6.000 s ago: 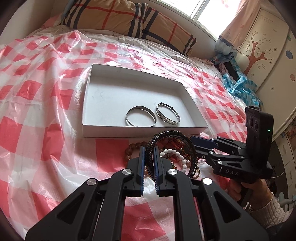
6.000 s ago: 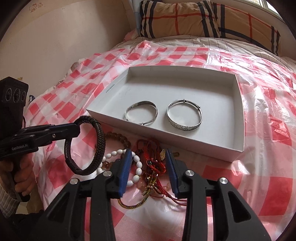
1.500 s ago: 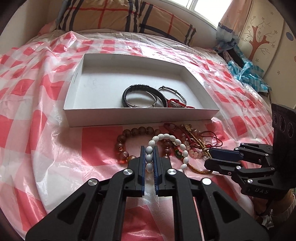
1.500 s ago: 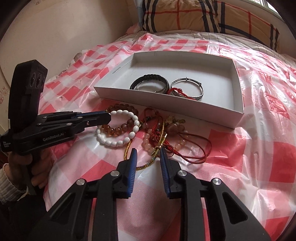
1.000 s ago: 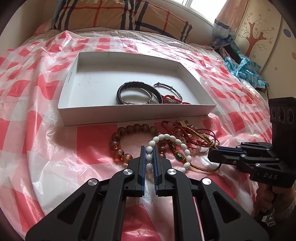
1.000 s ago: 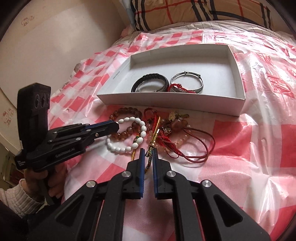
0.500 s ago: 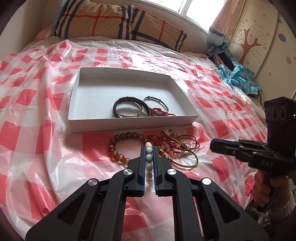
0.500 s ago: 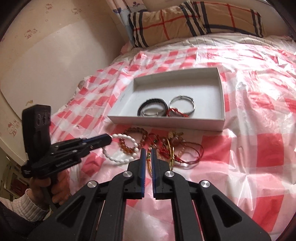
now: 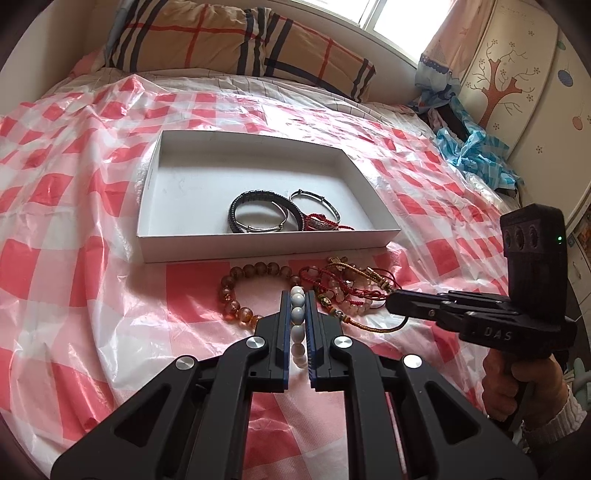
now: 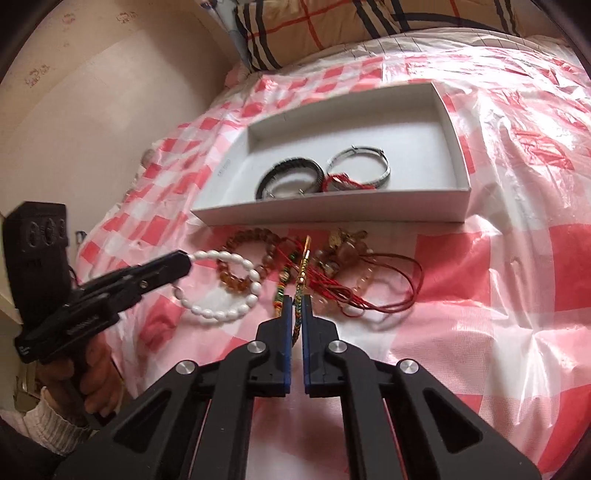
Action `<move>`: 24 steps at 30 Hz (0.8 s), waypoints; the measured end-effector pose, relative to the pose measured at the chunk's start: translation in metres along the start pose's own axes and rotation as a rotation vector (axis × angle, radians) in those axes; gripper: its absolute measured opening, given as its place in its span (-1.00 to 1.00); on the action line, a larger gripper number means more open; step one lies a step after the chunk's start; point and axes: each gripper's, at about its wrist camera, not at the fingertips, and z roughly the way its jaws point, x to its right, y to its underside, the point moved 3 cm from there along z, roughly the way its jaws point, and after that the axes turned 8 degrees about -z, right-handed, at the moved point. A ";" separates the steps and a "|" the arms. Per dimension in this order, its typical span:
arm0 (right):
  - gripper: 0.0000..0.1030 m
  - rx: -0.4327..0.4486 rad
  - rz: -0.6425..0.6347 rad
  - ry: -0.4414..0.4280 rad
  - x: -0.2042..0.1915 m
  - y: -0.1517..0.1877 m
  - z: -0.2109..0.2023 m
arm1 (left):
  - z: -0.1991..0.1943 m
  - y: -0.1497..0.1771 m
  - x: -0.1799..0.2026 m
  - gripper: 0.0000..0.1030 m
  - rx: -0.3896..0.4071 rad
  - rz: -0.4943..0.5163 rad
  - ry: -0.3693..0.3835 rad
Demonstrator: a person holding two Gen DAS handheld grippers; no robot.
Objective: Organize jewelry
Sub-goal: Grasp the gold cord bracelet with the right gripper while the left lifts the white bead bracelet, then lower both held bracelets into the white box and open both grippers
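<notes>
On the checked bedcover (image 9: 92, 295), the box (image 9: 266, 248) lies straight ahead of both clamped grippers: left gripper (image 9: 297, 306) pinching the white beads (image 10: 221, 314), right gripper (image 10: 296, 314) the braided cord (image 10: 298, 295).

Daylit window (image 9: 388, 22) above plaid pillow (image 9: 236, 40); beige wall (image 10: 92, 92).

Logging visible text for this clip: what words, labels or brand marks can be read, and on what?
"DAS": on the side of the right tool, seen from the left wrist.
Print on the left tool: too blurred to read.
Small mark on the white box wall: too small to read.
</notes>
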 end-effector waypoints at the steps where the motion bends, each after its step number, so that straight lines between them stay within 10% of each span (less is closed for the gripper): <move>1: -0.90 0.028 -0.004 -0.009 -0.003 -0.005 -0.008 | -0.001 -0.002 0.000 -0.87 0.003 -0.002 0.006; 24: -0.90 0.234 -0.021 0.023 0.009 -0.074 -0.031 | 0.012 -0.060 0.030 -0.87 0.102 -0.023 0.105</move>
